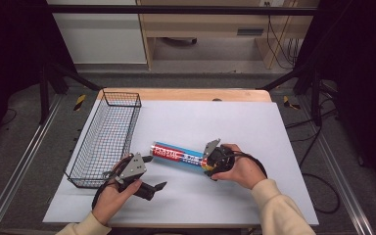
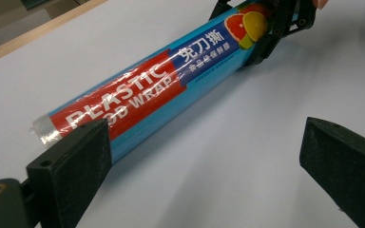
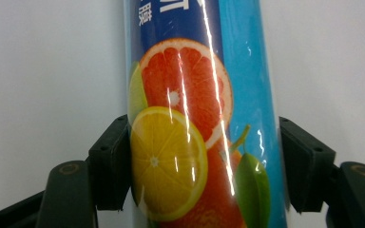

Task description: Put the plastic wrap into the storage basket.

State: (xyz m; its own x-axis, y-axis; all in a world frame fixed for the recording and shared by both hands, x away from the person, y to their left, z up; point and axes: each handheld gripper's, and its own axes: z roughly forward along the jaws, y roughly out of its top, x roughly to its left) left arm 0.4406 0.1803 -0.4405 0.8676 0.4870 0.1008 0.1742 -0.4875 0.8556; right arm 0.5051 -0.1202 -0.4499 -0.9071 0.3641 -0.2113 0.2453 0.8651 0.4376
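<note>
Two grippers: my right gripper [image 1: 209,159] has its fingers clamped on the plastic wrap roll [image 1: 177,154]; my left gripper [image 1: 152,188] gapes wide, holding nothing.

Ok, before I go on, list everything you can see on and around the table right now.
Plastic wrap roll: one, blue and red with fruit print, lying mid-board, fruit end between the right gripper's jaws.
Wire basket: one, black, left edge of the board.
White board: one, covering the wooden table.
Right gripper: one, black, shut on the roll.
Left gripper: one, black, open near the roll's plain end.
Hands: left hand, right hand, cream sleeves.
</note>
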